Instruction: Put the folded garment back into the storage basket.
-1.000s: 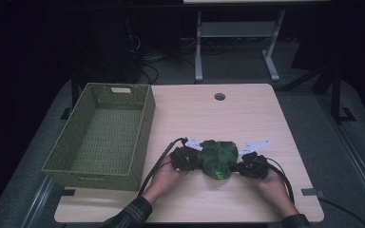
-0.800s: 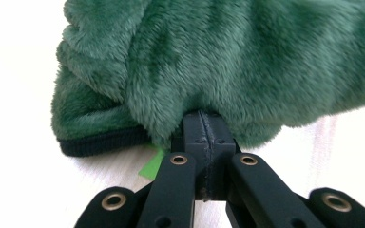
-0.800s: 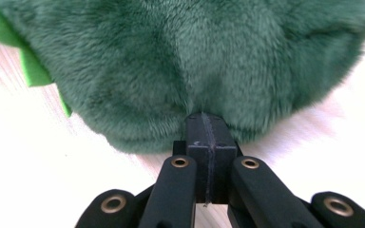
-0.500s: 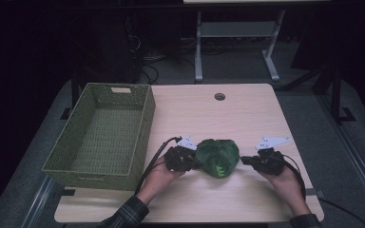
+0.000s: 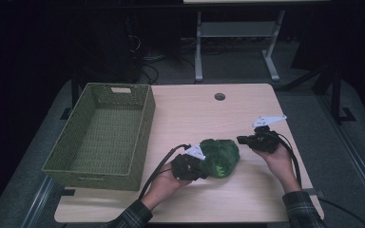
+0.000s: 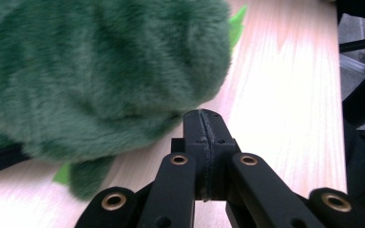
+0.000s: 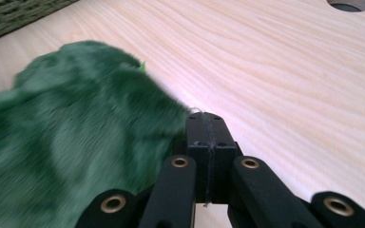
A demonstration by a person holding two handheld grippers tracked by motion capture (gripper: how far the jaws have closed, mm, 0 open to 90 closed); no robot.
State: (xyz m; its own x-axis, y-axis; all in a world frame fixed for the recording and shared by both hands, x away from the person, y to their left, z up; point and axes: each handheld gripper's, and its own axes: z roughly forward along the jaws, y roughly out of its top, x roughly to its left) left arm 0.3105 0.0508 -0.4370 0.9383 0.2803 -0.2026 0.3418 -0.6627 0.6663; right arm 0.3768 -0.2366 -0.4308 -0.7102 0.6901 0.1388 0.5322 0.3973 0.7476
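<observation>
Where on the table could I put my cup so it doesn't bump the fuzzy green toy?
The far half of the light wooden table is bare, between the green woven basket and the small round hole. The near edge is bare too. It is crowded mid-table, where the fuzzy green plush toy lies between the left gripper and right gripper.

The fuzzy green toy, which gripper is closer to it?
Left. The left gripper is right up against the fuzzy green toy at its near-left side; the right gripper sits off to the toy's right with bare table between them.
</observation>
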